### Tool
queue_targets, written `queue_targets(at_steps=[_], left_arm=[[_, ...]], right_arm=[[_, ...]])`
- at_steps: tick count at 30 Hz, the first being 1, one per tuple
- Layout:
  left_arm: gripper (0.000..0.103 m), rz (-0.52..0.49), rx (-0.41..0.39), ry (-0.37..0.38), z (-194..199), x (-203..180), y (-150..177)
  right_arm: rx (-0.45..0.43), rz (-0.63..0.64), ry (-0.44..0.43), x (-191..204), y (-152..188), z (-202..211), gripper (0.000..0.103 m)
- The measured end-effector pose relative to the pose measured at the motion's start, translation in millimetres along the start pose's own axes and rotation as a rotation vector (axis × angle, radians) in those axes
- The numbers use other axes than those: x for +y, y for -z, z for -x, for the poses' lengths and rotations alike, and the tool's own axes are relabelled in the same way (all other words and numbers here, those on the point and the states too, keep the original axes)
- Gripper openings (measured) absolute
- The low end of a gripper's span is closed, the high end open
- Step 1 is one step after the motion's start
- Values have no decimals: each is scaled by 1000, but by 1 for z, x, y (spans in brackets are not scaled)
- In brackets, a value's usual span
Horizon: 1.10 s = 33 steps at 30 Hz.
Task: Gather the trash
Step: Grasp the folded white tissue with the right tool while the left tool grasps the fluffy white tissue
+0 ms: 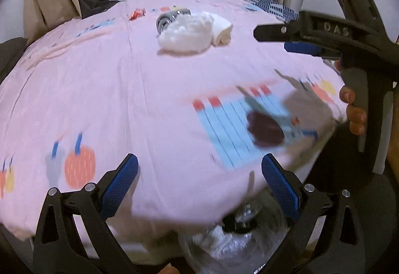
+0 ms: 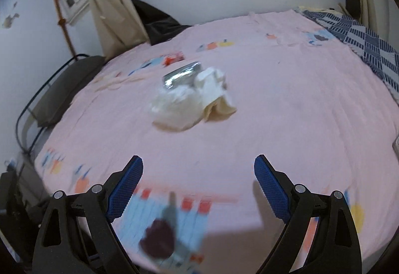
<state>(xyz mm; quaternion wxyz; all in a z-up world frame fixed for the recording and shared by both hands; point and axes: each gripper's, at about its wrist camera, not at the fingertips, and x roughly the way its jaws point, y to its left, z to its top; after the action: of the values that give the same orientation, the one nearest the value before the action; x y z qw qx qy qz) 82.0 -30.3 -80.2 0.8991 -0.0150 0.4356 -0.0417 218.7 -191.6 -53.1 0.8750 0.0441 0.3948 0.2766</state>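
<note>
Both tools (image 1: pixel 199 171) (image 2: pixel 198 174) wide open, empty; right reads "DAS" (blurry, maybe partial).

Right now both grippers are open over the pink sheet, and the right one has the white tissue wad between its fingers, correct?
Not quite. The right gripper is open but empty: the right wrist view shows the tissue wad lying farther up the pink sheet, well beyond its fingers. The left gripper is open too.
</note>
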Motion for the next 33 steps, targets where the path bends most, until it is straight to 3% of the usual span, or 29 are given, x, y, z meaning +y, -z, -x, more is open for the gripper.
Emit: queue_targets(at_steps=[3,7,11,16,18,22,33], left_arm=[[97,20,-13,23,-12,6,-12],[97,42,-20,56,-28,11,-35],[97,-1,-41,47,-37,12,-56],[97,-24,-45,55,-48,17,-72],[97,-32,-47,65,-53,18,-79],[97,-54,-48,71,-64,18,-91],[97,15,-46,75,-90,28,-121]], right_arm=[[3,-5,34,-8,-16,-19,78],[6,-49,11,-21,-35,-41,75],[23,-49,-16,-27,-52,-65,63],[53,-18,-17,-26,-65,-94,56],[69,-16,-14,-26,-69,-106,42],[64,-7,-60,-26,-76,-114,30],[4,-60,-104,-37,-82,-94,26]])
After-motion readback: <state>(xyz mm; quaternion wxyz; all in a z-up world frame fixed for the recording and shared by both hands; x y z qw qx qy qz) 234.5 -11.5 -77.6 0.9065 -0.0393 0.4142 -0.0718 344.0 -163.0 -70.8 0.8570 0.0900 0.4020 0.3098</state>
